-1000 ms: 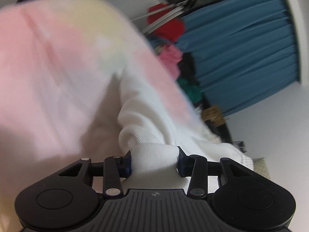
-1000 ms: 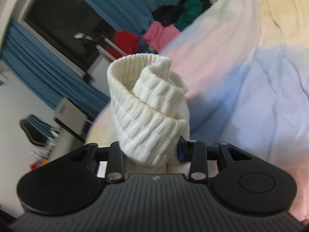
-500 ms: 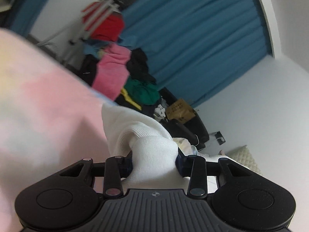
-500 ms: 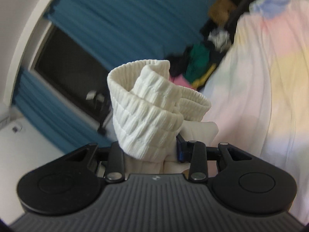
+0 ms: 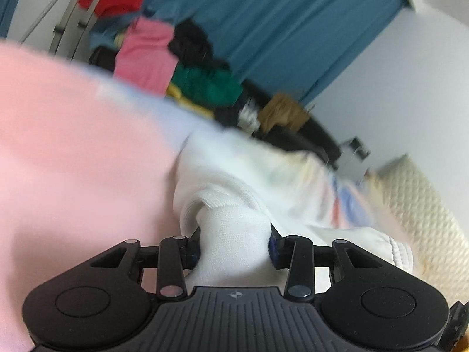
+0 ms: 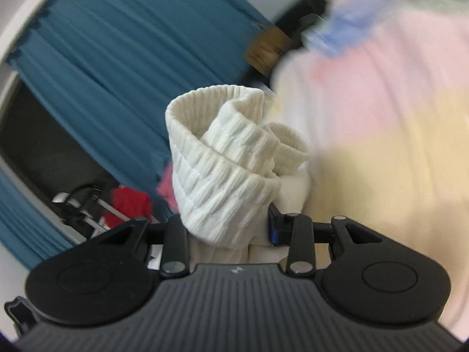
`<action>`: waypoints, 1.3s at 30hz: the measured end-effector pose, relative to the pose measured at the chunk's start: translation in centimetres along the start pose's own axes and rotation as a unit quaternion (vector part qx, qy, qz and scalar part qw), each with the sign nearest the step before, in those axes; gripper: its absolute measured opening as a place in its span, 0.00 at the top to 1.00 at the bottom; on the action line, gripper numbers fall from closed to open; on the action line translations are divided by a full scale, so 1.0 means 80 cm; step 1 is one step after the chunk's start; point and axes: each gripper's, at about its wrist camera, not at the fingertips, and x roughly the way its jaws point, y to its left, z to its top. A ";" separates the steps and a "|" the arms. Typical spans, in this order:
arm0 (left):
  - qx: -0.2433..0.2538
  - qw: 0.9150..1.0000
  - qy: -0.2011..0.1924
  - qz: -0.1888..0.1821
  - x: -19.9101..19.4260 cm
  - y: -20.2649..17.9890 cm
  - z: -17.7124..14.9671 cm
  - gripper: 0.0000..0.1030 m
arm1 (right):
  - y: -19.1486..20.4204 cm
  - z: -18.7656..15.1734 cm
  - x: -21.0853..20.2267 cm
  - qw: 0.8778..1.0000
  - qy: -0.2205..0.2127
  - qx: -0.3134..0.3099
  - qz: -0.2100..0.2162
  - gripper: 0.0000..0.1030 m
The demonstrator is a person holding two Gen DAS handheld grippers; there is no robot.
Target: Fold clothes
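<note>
A white knitted garment point(image 5: 234, 205) is held up between my two grippers above a pastel pink, yellow and blue bedsheet point(image 5: 73, 152). My left gripper point(image 5: 234, 243) is shut on a smooth white fold of it, and the cloth trails off to the right. My right gripper point(image 6: 228, 228) is shut on the garment's ribbed cuff point(image 6: 222, 158), which bunches up above the jaws and hides the fingertips. The bedsheet also fills the right side of the right wrist view point(image 6: 381, 146).
A pile of pink, green, black and red clothes point(image 5: 181, 67) lies beyond the bed's far edge, before blue curtains point(image 5: 278, 29). A quilted cream pillow point(image 5: 416, 202) lies at the right. A brown box point(image 6: 266, 50) and a metal rack point(image 6: 85, 205) stand beside the bed.
Both grippers have swung while keeping their hold on the garment. The left view has tilted back down toward the bed; the right view has turned so the sheet fills its right side.
</note>
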 end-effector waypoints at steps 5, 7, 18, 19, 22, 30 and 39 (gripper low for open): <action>0.056 0.998 0.023 -0.002 0.018 0.034 -0.027 0.44 | -0.075 -0.066 -0.016 0.998 -0.001 0.059 -0.002 0.58; 0.075 0.997 0.023 0.013 0.019 0.029 -0.016 0.36 | -0.076 -0.066 -0.017 0.998 0.001 0.068 -0.008 0.54; 0.197 0.978 -0.006 0.071 -0.155 -0.120 0.014 0.14 | 0.039 -0.008 -0.105 0.992 0.010 -0.065 -0.105 0.50; 0.204 0.976 -0.013 0.070 -0.175 -0.137 0.015 0.12 | 0.052 -0.005 -0.121 0.991 0.004 -0.082 -0.101 0.50; 0.225 0.971 -0.037 0.064 -0.243 -0.185 0.010 0.04 | 0.088 0.010 -0.162 0.989 -0.007 -0.124 -0.085 0.50; 0.280 0.953 -0.096 0.071 -0.406 -0.282 -0.037 0.00 | 0.184 -0.002 -0.296 0.966 -0.024 -0.254 -0.045 0.39; 0.267 0.949 -0.136 0.094 -0.523 -0.279 -0.120 0.00 | 0.226 -0.073 -0.387 0.937 -0.056 -0.346 -0.014 0.10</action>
